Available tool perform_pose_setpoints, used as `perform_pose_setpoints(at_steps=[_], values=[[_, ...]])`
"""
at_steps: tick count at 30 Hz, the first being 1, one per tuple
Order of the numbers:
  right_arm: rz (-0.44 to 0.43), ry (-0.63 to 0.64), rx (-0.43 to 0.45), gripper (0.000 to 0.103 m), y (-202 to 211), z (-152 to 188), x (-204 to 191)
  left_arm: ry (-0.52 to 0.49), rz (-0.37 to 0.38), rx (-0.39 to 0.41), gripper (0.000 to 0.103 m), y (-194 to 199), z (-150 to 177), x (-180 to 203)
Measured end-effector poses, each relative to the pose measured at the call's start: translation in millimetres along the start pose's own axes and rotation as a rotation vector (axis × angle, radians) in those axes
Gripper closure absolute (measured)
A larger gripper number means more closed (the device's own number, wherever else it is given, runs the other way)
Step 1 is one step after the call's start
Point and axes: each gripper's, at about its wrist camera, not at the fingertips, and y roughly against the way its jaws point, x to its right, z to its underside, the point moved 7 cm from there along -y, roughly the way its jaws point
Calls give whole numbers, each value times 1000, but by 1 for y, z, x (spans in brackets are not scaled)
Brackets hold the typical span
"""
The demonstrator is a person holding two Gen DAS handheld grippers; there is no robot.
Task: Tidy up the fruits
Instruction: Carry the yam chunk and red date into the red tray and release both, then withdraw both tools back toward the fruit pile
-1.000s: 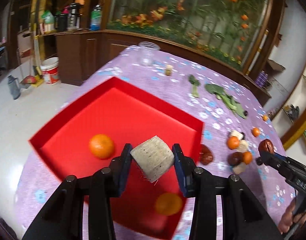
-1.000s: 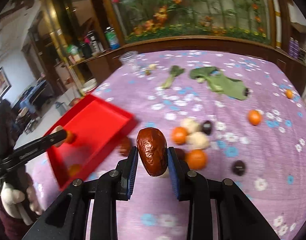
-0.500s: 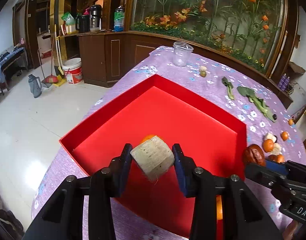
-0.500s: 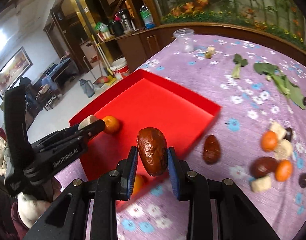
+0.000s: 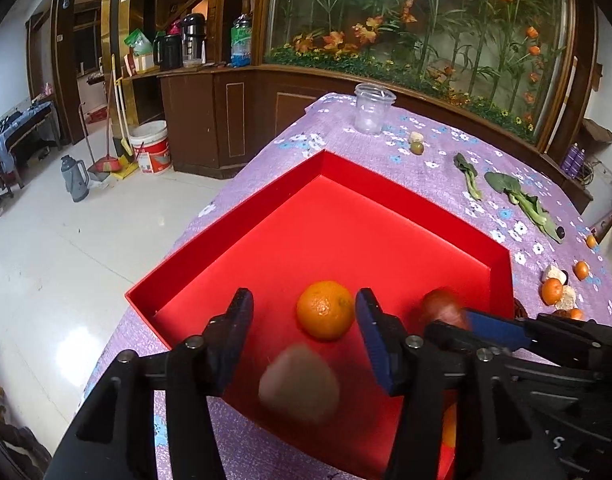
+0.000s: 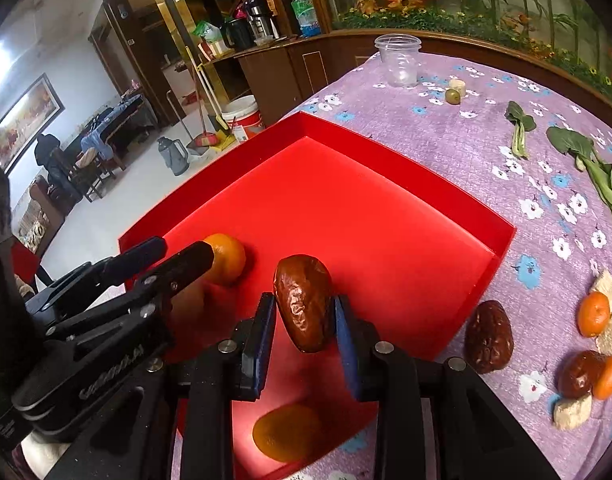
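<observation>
Step in hand: dropping fruit into red tray (image 5: 233,224) on counter (image 6: 466,148). Left hand-held gripper (image 5: 303,316) spread; pale blurred chunk (image 5: 298,387) below it, near, apparently falling free. Right hand-held gripper (image 6: 303,322) pinched brown date (image 6: 303,302) above tray's near part. Tangerine (image 5: 325,309) lay on tray floor just beyond left fingers. Next, likely: right jaws spread, date dropped clear of tangerine.

Glossy red tray (image 6: 386,216), wrinkled shiny date (image 6: 303,304), seemingly cloth tablecloth (image 6: 466,148)
</observation>
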Motion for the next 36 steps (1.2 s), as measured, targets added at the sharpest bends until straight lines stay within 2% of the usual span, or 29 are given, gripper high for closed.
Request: perform_pose_setpoints(at_steps=[3,10,13,18,23,29,36], values=[[5,-3,5,66,1,-1,2,-6,-8,9,50,2,-2,0],[-2,-41,23,62,10,-1,8,-11,-15,21,38,7,-5,4],[-8,-54,33,59,17,0,10,-18,-13,22,38,10,-6,8],[-2,-62,68,49,32,7,12,-11,5,26,33,18,-7,12],[15,-70,102,49,53,20,20,0,29,28,31,25,-7,17],[44,-181,159,43,86,39,65,-12,50,22,30,32,-5,31],[117,-399,241,43,137,75,155,-52,96,6,30,39,0,67]])
